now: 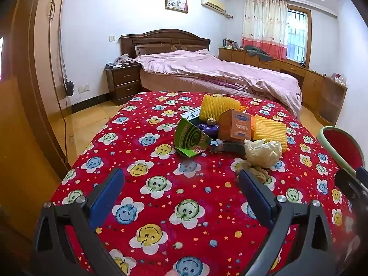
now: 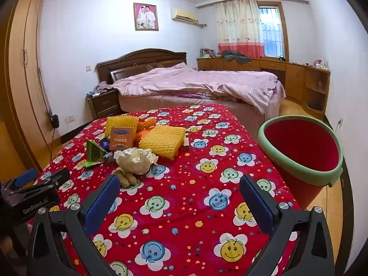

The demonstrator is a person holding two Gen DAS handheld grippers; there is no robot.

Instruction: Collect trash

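A pile of trash lies on the red smiley-flower cloth (image 1: 161, 197): a green mosquito-coil box (image 1: 191, 140), an orange carton (image 1: 234, 125), two pieces of yellow foam netting (image 1: 216, 107) (image 2: 163, 141), a crumpled pale wrapper (image 1: 262, 153) (image 2: 135, 161) and peanut shells (image 2: 125, 178). A red bin with a green rim (image 2: 303, 147) stands tilted at the table's right edge. My left gripper (image 1: 181, 179) is open, short of the pile, nothing between its fingers. My right gripper (image 2: 179, 186) is open too, just right of the peanut shells, empty.
Beyond the table stand a bed with a pink quilt (image 1: 218, 71), a dark nightstand (image 1: 123, 81) and low wooden cabinets (image 2: 299, 80) under the window. A wardrobe (image 2: 20, 73) runs along the left wall. The left gripper's body (image 2: 30, 195) shows at the right view's left edge.
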